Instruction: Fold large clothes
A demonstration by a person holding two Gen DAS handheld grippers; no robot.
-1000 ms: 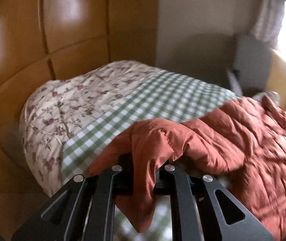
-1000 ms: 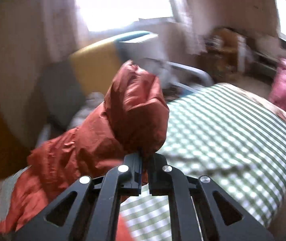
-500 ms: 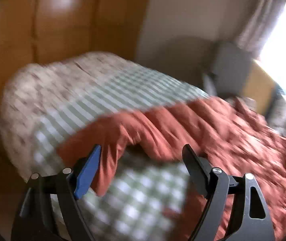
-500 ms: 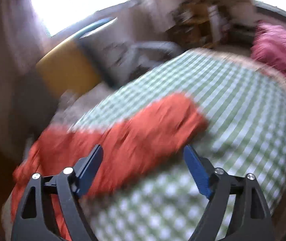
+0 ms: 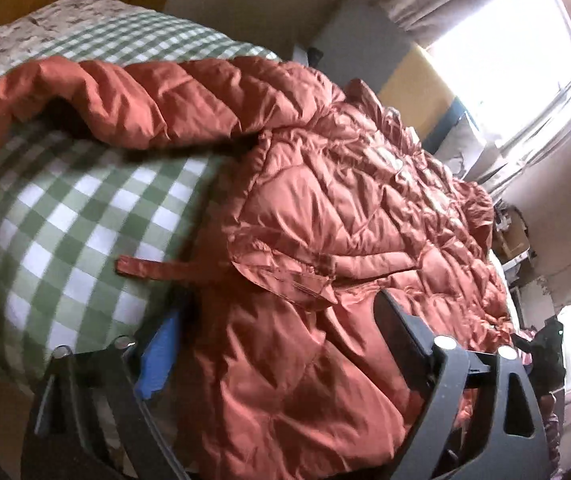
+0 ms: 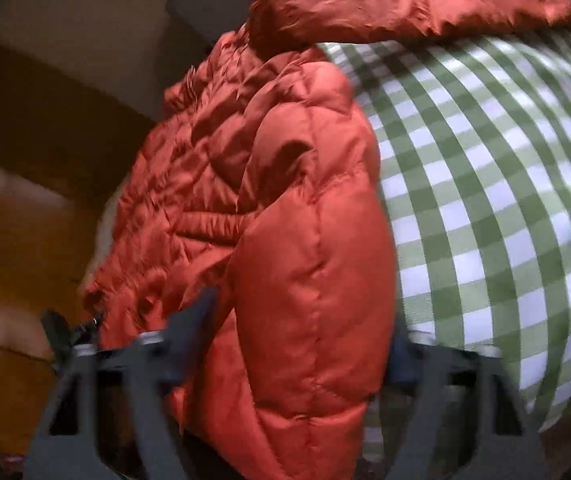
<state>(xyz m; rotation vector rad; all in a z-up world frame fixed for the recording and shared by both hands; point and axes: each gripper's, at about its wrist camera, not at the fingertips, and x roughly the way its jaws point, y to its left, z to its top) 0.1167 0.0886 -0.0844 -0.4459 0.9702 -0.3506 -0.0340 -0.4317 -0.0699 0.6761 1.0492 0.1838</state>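
A rust-orange quilted puffer coat (image 5: 345, 208) lies spread on a bed with a green-and-white checked cover (image 5: 65, 232). One sleeve (image 5: 133, 92) stretches to the left across the checks, and a thin strap (image 5: 157, 270) sticks out near the hem. My left gripper (image 5: 281, 328) is open, low over the coat's near edge, with fabric between its wide-apart fingers. In the right wrist view the same coat (image 6: 285, 220) fills the middle, its other sleeve (image 6: 405, 4) lying across the top. My right gripper (image 6: 301, 332) is open, its fingers on either side of the coat's padded edge.
A floral bedspread (image 5: 37, 28) covers the far left of the bed. Bright windows (image 5: 525, 52) and a yellow-and-grey chair (image 5: 413, 76) stand beyond the bed. Cluttered shelves (image 5: 513, 236) are at the right. Orange-brown wood panelling (image 6: 25, 184) runs along the bed's side.
Both grippers let go of the sleeve ends they held a second ago and opened. The sleeves now lie on the bed, and both grippers have dropped close to the coat's body.
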